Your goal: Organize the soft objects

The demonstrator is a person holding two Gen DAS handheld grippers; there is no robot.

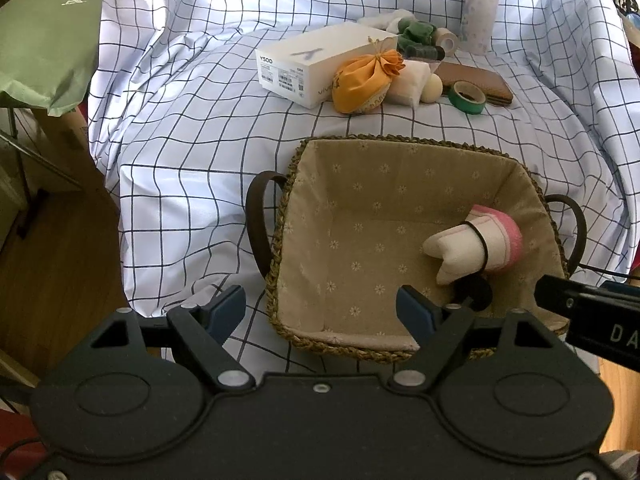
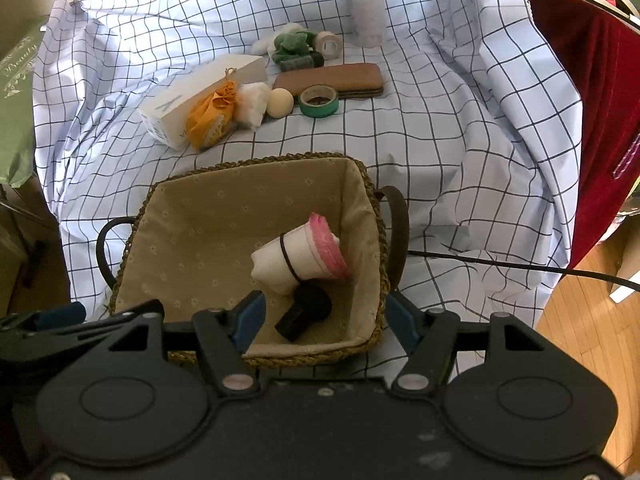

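Observation:
A woven basket (image 1: pixel 384 140) (image 2: pixel 256 162) with a flowered beige lining stands on the checked cloth. In it lies a white tooth-shaped plush (image 1: pixel 468 248) (image 2: pixel 292 260) with a pink end, a black band around it and a black piece (image 2: pixel 306 312) at its near end. My right gripper (image 2: pixel 326 312) is open over the basket's near right corner, its pads clear of the plush. My left gripper (image 1: pixel 322 302) is open and holds nothing, at the basket's near left corner. Behind the basket lie an orange pouch (image 1: pixel 364 80) (image 2: pixel 212 116), a white soft pad (image 1: pixel 408 84) and a green plush (image 1: pixel 416 34).
At the back are a white box (image 1: pixel 316 64), a beige ball (image 1: pixel 431 88), a green tape roll (image 1: pixel 466 98), a brown case (image 1: pixel 476 80) and a pale bottle (image 1: pixel 480 8). A black cable (image 2: pixel 520 266) runs right of the basket. A red cloth (image 2: pixel 600 100) hangs at right.

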